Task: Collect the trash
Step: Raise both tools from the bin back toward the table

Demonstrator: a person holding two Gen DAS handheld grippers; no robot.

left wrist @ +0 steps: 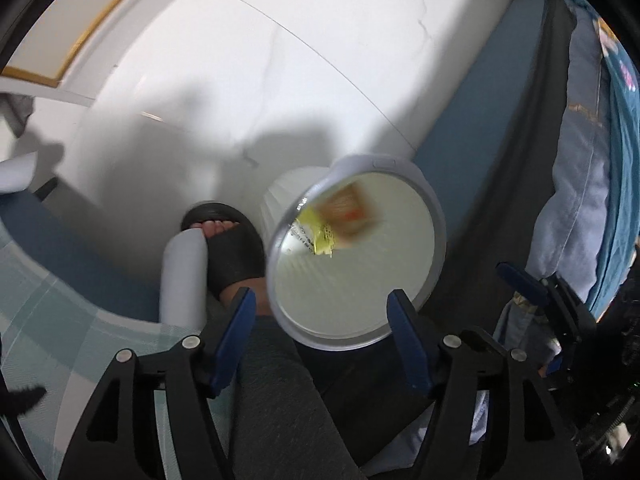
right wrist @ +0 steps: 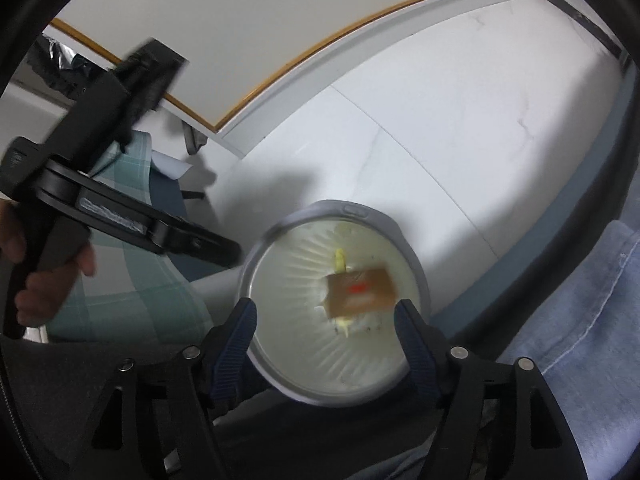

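A round trash bin [left wrist: 438,220] with a grey rim and a pale liner stands on the floor below both grippers. Inside it lie a yellow wrapper [left wrist: 320,236] and a blurred orange-brown packet [left wrist: 352,210]. My left gripper [left wrist: 322,308] hangs open over the bin's near rim, with nothing between its blue pads. In the right wrist view the same bin [right wrist: 312,210] holds the brown packet [right wrist: 360,294] and the yellow wrapper [right wrist: 340,260]. My right gripper [right wrist: 325,316] is open above the bin, its pads touching nothing. The left gripper [right wrist: 216,246] reaches in from the left, held by a hand.
A foot in a black slipper [left wrist: 228,248] and a grey-trousered leg [left wrist: 280,400] stand just left of the bin. Blue bedding [left wrist: 580,200] lies to the right and a green checked cloth [right wrist: 132,280] to the left. White floor tiles [left wrist: 280,80] stretch beyond, up to a wood-trimmed cabinet [right wrist: 280,20].
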